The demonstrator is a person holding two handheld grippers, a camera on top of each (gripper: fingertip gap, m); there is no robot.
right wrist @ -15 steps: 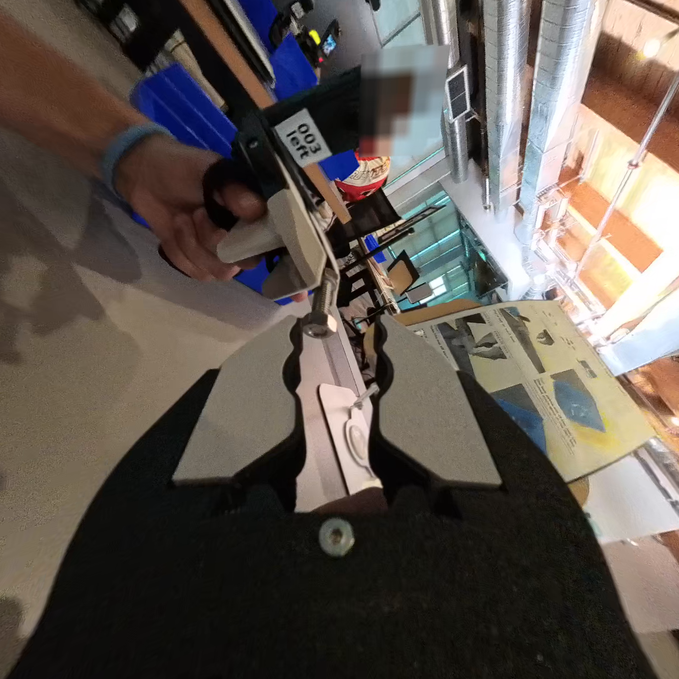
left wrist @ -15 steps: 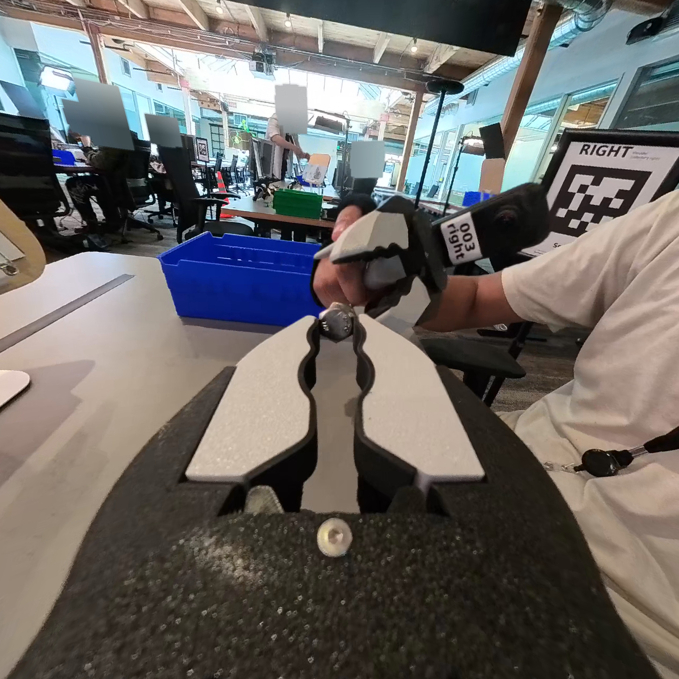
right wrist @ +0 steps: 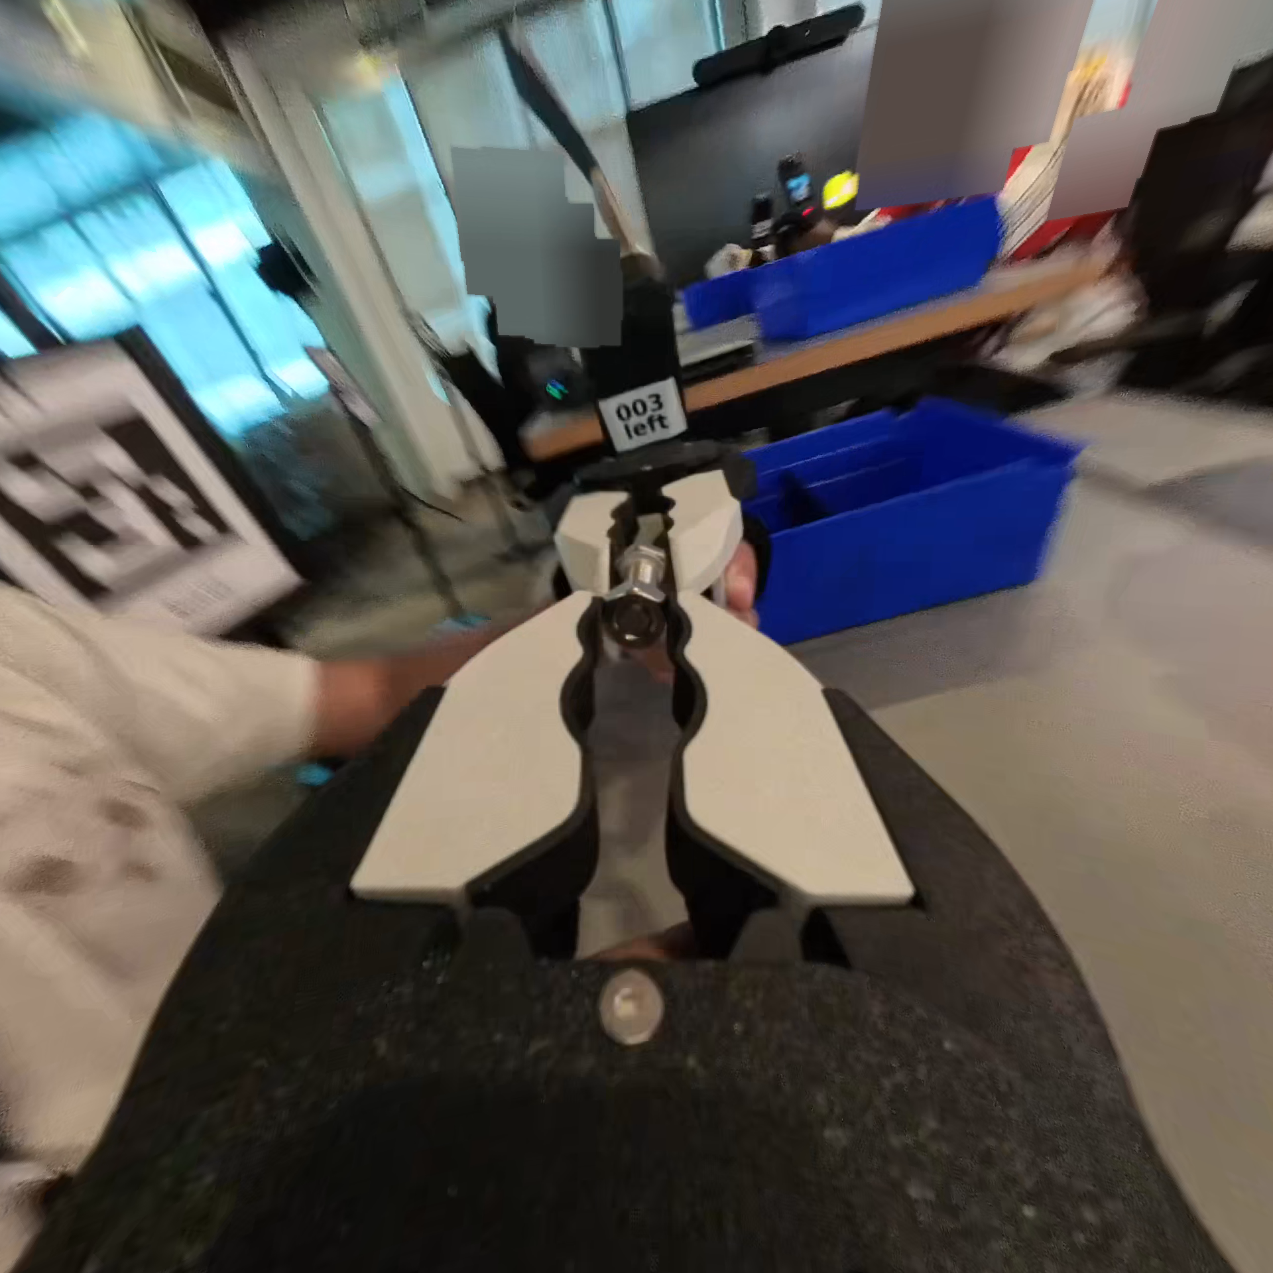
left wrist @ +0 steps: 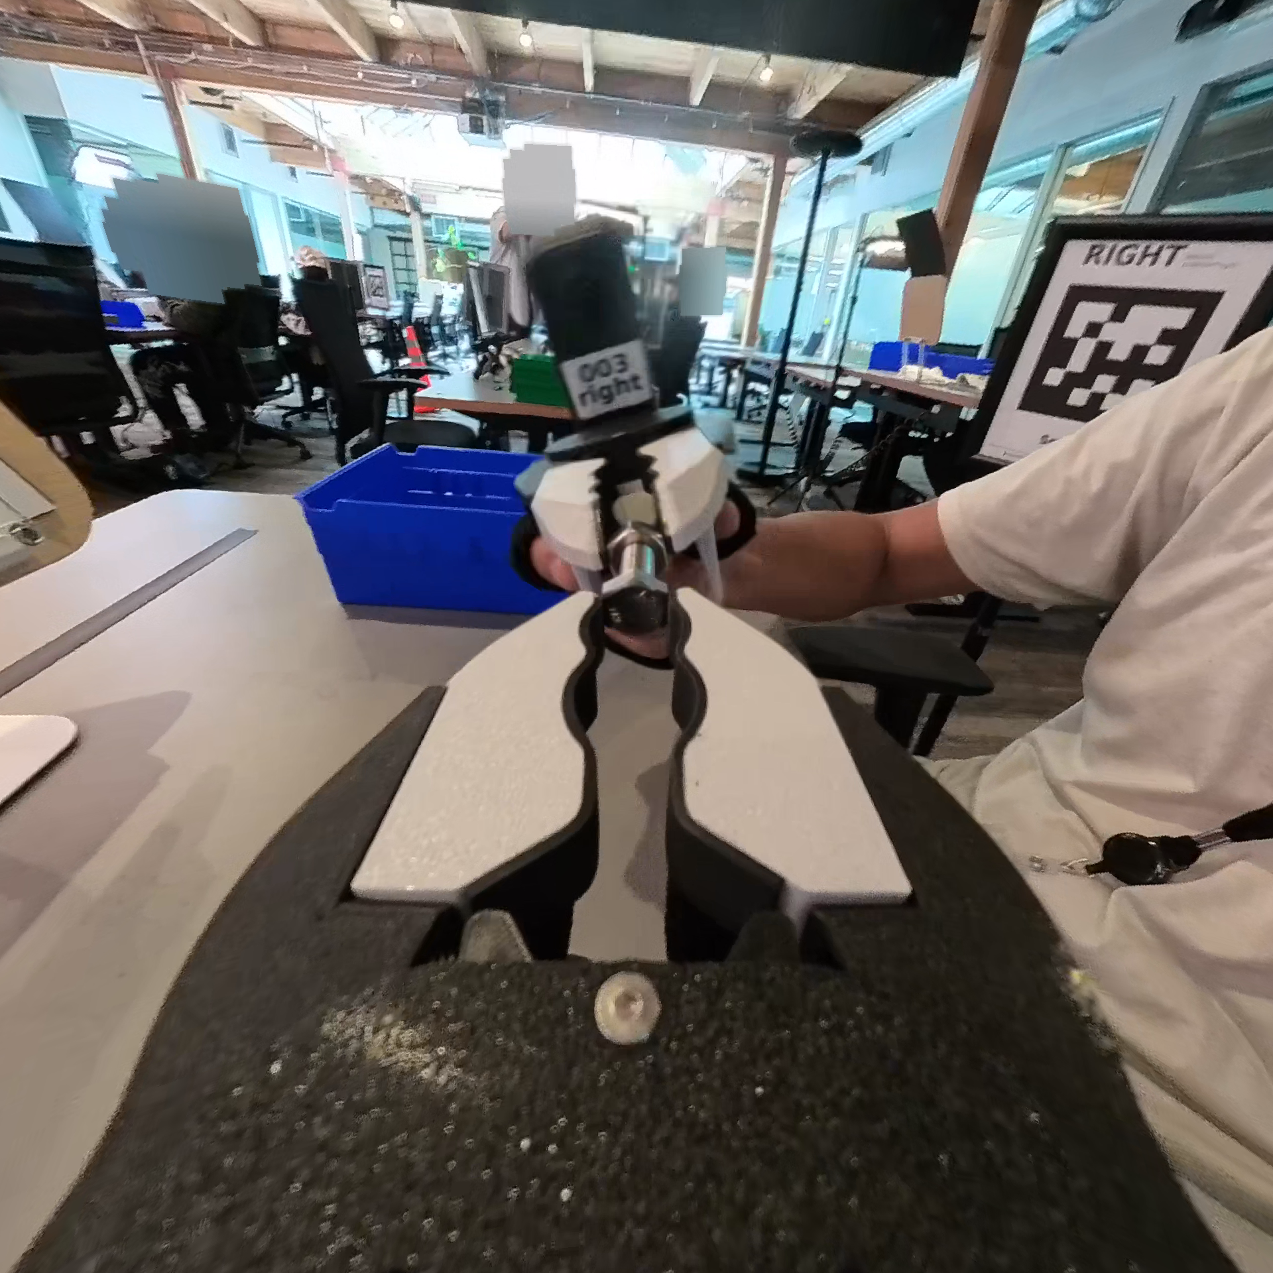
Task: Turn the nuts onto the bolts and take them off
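On the left, a blue bin (left wrist: 427, 523) sits on the table (left wrist: 172, 654). In the middle, the bolt (left wrist: 637, 561) is up in the air between the two grippers. It is shiny, silver and short. The left gripper (left wrist: 634, 620) squeezes its six-sided head. The nut (left wrist: 637, 511) sits on the far end of the bolt, and the right gripper (right wrist: 630, 623) pinches it tight. Both are hard metal, small, probably a bit heavy and slippery. I think it is best to grab the flat sides. On the right is the person's arm (left wrist: 826, 565).
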